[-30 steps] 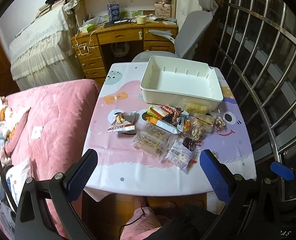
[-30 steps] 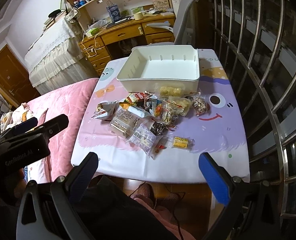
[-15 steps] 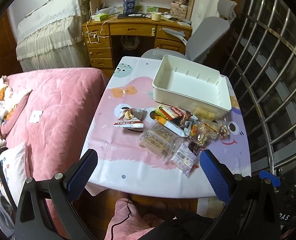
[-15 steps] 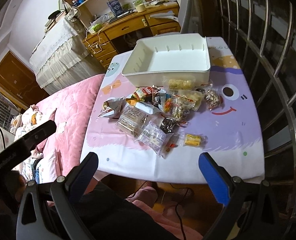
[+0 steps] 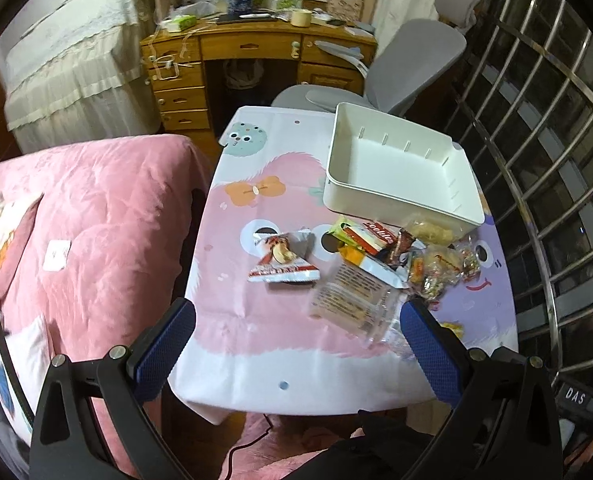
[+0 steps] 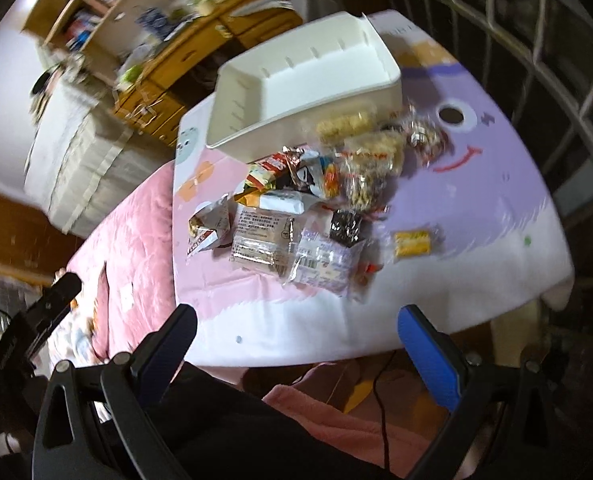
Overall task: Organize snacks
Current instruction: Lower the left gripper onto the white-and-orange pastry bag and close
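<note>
An empty white bin (image 5: 400, 168) stands at the far right of a small table with a pink and purple cartoon cloth (image 5: 256, 320). A heap of wrapped snacks (image 5: 380, 256) lies in front of the bin, with a red and white packet (image 5: 282, 262) apart to its left. My left gripper (image 5: 296, 348) is open and empty, above the table's near edge. In the right wrist view the bin (image 6: 308, 80), the snack heap (image 6: 316, 200) and a lone yellow packet (image 6: 412, 242) show. My right gripper (image 6: 296, 352) is open and empty, short of the near edge.
A pink bed (image 5: 88, 216) lies against the table's left side. A metal window grille (image 5: 544, 128) runs along the right. A grey office chair (image 5: 408, 60) and a wooden desk (image 5: 256, 52) stand behind the table. The left gripper's body (image 6: 28, 320) shows at the right view's left edge.
Both grippers have moved closer to the table; the table and snacks look larger. The right view has tilted and is blurred by motion. Both grippers stay open.
</note>
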`<move>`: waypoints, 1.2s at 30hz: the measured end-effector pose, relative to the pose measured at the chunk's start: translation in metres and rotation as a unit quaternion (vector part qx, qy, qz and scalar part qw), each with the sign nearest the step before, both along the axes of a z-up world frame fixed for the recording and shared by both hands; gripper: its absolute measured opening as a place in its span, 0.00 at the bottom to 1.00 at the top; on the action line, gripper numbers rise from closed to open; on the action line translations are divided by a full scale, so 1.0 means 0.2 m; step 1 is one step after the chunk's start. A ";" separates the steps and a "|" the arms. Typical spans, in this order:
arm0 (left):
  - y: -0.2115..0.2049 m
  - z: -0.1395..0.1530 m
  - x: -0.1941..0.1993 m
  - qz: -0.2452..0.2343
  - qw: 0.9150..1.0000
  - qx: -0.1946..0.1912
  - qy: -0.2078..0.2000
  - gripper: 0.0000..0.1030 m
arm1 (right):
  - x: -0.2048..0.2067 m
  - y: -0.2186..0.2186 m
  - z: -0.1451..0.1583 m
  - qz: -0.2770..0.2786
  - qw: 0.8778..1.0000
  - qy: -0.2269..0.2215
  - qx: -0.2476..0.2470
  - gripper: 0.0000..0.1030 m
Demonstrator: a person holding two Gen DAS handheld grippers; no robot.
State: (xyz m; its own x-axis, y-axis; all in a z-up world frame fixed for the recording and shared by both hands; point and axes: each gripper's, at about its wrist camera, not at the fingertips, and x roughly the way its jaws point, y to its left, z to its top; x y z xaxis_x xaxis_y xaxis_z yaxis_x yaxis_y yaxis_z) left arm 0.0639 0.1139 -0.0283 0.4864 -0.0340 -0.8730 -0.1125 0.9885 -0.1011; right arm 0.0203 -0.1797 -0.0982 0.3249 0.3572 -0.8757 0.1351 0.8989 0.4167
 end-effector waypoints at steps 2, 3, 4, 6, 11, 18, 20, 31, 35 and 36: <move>0.05 -0.02 0.05 -0.017 1.000 0.000 0.000 0.99 | 0.01 0.04 -0.04 -0.020 1.000 0.011 0.008 0.98; 0.08 -0.03 0.08 -0.026 1.000 -0.003 0.000 0.99 | 0.02 0.06 -0.05 -0.030 0.999 0.017 0.008 0.98; 0.11 -0.04 0.11 -0.036 0.999 -0.007 0.002 0.99 | 0.03 0.08 -0.06 -0.040 0.999 0.022 0.009 0.98; 0.16 -0.07 0.17 -0.054 0.998 -0.016 0.007 0.99 | 0.04 0.12 -0.09 -0.062 0.997 0.034 0.012 0.98; 0.26 -0.16 0.31 -0.089 0.995 -0.037 0.029 0.99 | 0.07 0.19 -0.18 -0.123 0.990 0.066 0.017 0.98; 0.31 -0.38 0.45 -0.105 0.990 -0.053 0.080 0.98 | 0.06 0.19 -0.34 -0.212 0.970 0.115 0.031 0.98; 0.32 -0.44 0.48 -0.101 0.988 -0.060 0.095 0.98 | 0.05 0.17 -0.39 -0.229 0.964 0.130 0.033 0.98; 0.29 -0.76 0.67 -0.060 0.978 -0.070 0.185 0.98 | 0.13 0.06 -0.69 -0.280 0.940 0.185 0.058 0.95; 0.26 -0.85 0.77 -0.049 0.972 -0.076 0.216 0.97 | 0.21 -0.01 -0.78 -0.291 0.927 0.225 0.068 0.94; 0.25 -0.88 0.79 -0.045 0.971 -0.073 0.223 0.97 | 0.22 -0.02 -0.80 -0.290 0.926 0.232 0.072 0.93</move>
